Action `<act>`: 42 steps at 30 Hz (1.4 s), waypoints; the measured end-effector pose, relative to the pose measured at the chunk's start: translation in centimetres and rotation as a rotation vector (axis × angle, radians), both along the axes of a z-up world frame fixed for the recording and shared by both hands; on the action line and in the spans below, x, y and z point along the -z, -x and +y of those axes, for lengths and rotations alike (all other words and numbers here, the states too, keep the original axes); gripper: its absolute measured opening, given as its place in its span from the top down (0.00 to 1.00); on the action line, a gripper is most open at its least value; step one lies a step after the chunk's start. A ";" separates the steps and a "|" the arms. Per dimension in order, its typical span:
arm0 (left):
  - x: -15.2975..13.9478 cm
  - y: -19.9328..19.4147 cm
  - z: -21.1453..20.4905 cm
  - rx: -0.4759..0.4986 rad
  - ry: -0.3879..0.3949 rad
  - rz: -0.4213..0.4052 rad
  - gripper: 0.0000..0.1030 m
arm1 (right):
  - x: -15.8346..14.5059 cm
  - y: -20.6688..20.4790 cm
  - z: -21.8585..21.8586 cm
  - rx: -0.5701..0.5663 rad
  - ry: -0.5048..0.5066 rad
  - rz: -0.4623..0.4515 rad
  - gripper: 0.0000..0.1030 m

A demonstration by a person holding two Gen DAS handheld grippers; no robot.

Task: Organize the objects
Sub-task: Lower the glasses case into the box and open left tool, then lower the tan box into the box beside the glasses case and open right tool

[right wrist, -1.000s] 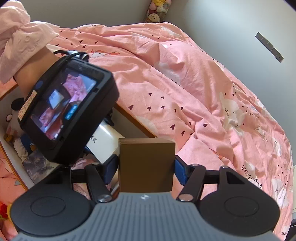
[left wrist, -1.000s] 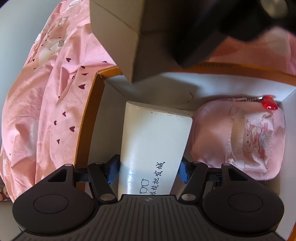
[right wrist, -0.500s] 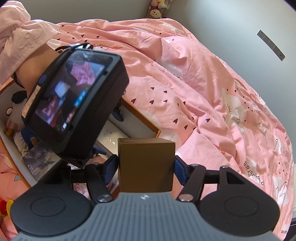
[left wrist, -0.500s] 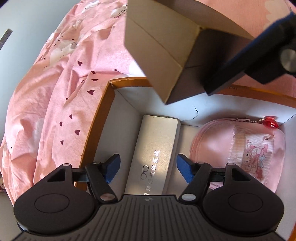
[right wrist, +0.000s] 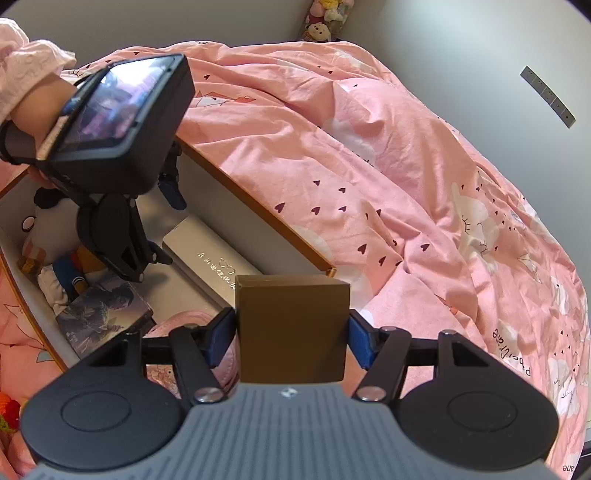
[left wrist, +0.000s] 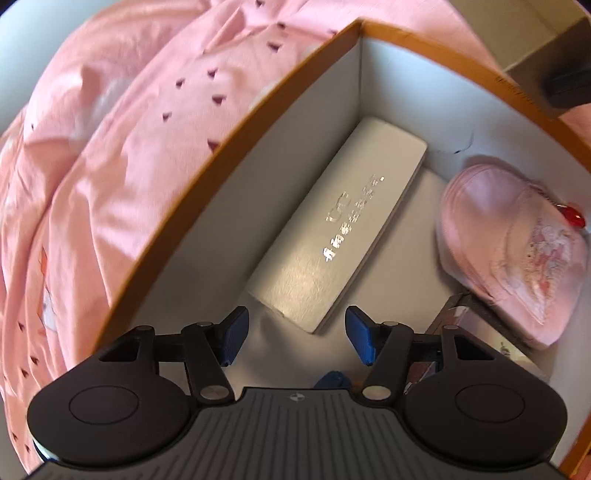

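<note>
A white glasses case (left wrist: 340,236) lies flat on the floor of an orange-rimmed storage box (left wrist: 229,147), next to a pink pouch (left wrist: 509,251) with a red charm. Above the case's near end hovers my left gripper (left wrist: 297,339). Its jaws are closing with nothing between them. The right wrist view shows the same case (right wrist: 210,254) and the left gripper (right wrist: 166,221) held over it by a hand. My right gripper (right wrist: 291,339) is shut on a brown cardboard box (right wrist: 291,328), held above the storage box's corner (right wrist: 330,271).
The storage box also holds a plush toy (right wrist: 48,236) and an illustrated flat box (right wrist: 103,310). A rumpled pink duvet (right wrist: 406,184) surrounds it. Grey walls stand behind, with plush toys (right wrist: 325,18) in the far corner.
My left gripper let go of the white case, pulled back and rolled; the case now lies flat in the storage box. The right gripper kept still with the brown box.
</note>
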State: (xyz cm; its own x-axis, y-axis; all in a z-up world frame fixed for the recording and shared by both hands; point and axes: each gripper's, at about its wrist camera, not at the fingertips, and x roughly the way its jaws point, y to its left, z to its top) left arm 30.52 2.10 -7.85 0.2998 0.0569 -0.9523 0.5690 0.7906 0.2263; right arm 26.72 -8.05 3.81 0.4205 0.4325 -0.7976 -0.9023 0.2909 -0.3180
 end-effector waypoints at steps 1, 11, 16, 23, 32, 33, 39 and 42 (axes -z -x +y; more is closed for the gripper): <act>0.2 -0.2 0.0 -0.017 0.012 0.005 0.46 | 0.1 0.0 0.1 -0.002 0.004 0.000 0.36; 0.2 -1.1 0.2 -0.101 0.099 0.015 0.56 | 0.8 0.1 1.3 -0.020 0.037 0.003 0.36; -0.1 -1.2 0.3 -0.110 0.115 0.023 0.57 | 1.1 0.9 2.3 -0.084 0.034 0.016 0.36; -3.0 1.8 2.2 -0.085 0.153 -0.032 0.57 | 2.4 2.6 4.8 -0.260 0.078 -0.002 0.36; -4.1 2.5 3.5 -0.111 0.148 -0.062 0.57 | 5.9 3.4 9.1 -0.568 0.287 -0.025 0.36; -4.1 2.4 3.7 -0.116 0.147 -0.064 0.57 | 6.2 3.4 9.4 -0.594 0.311 -0.024 0.36; -4.2 2.4 4.4 -0.159 0.175 -0.058 0.57 | 7.2 4.0 11.0 -0.709 0.396 0.000 0.36; -4.3 2.3 4.7 -0.173 0.179 -0.063 0.57 | 7.6 4.5 11.7 -0.755 0.433 0.013 0.37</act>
State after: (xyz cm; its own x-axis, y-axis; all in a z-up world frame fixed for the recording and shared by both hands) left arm 28.18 6.80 -3.59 0.3596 -0.0557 -0.9315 0.4111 0.9056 0.1046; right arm 22.26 3.69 -3.77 0.1335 0.2493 -0.9592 -0.8091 -0.5315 -0.2507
